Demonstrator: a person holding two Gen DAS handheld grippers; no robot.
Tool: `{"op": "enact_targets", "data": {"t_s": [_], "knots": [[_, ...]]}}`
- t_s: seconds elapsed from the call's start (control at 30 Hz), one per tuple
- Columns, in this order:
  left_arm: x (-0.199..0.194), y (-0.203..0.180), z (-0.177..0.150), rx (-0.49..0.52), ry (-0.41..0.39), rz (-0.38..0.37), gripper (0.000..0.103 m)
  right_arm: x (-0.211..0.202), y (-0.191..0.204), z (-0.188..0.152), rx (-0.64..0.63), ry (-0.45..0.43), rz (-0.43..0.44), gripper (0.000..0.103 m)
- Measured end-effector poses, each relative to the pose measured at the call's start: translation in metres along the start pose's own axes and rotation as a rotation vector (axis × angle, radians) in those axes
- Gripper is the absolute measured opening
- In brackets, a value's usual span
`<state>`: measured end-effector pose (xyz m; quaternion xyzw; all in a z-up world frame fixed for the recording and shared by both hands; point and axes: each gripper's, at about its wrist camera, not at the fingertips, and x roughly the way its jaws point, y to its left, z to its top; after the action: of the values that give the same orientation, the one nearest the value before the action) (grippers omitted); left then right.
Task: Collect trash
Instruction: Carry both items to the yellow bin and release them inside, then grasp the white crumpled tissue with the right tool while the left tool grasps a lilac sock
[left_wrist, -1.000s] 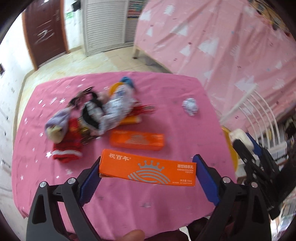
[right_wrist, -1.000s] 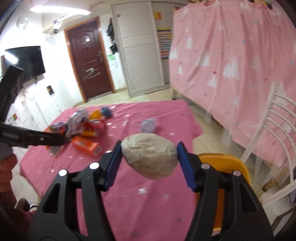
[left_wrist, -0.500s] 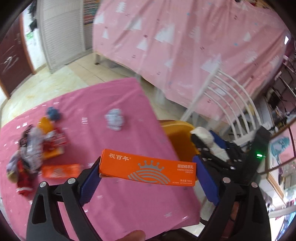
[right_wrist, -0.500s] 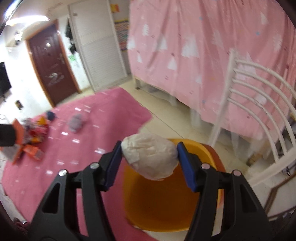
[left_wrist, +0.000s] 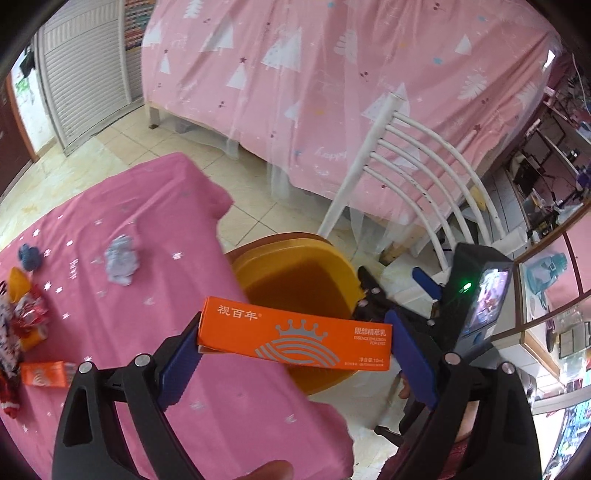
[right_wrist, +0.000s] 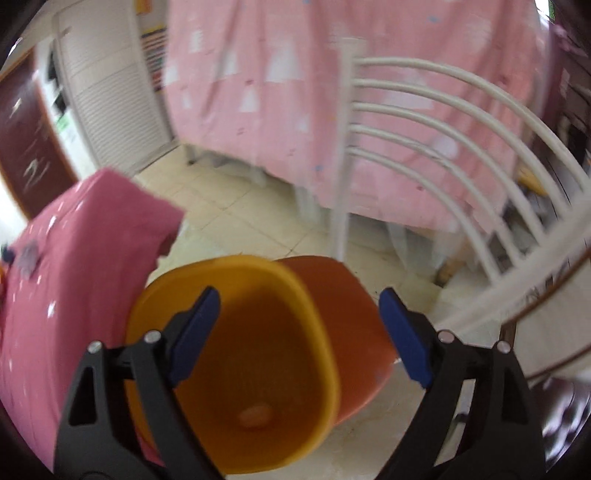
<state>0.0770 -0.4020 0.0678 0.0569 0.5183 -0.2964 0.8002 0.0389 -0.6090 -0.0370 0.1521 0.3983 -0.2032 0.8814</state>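
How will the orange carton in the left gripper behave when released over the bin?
The orange carton spans the left gripper unbent, so it is probably stiff. Likely light for its size. Flat-sided, it should drop into the yellow bin without rolling.

Home bedroom: bed (left_wrist: 332, 92) draped in pink tree-print cloth, white louvered wardrobe doors (left_wrist: 85, 74), dark red door (right_wrist: 26, 147), beige tiled floor (left_wrist: 258, 206), white slatted chair (right_wrist: 443, 129), pink-covered bench (left_wrist: 110, 295), cluttered shelves (left_wrist: 554, 155) at the right edge.
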Motion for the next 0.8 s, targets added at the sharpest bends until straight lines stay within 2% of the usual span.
{"op": "enact_targets", "data": {"t_s": [0.13, 0.33, 0.6, 0.8], "knots": [[0.013, -0.015, 0.004, 0.044, 0.011, 0.002, 0.091, -0.012, -0.020, 0.003, 0.052, -0.038, -0.009, 0.084], [0.012, -0.016, 0.007, 0.038, 0.001, 0.001, 0.095, -0.020, -0.009, 0.006, 0.028, -0.065, -0.006, 0.084], [-0.009, 0.011, -0.003, 0.006, -0.028, -0.010, 0.095, -0.037, 0.019, 0.009, -0.027, -0.108, 0.025, 0.084], [-0.032, 0.048, -0.011, -0.043, -0.062, -0.020, 0.095, -0.055, 0.043, 0.006, -0.076, -0.134, 0.041, 0.084]]}}
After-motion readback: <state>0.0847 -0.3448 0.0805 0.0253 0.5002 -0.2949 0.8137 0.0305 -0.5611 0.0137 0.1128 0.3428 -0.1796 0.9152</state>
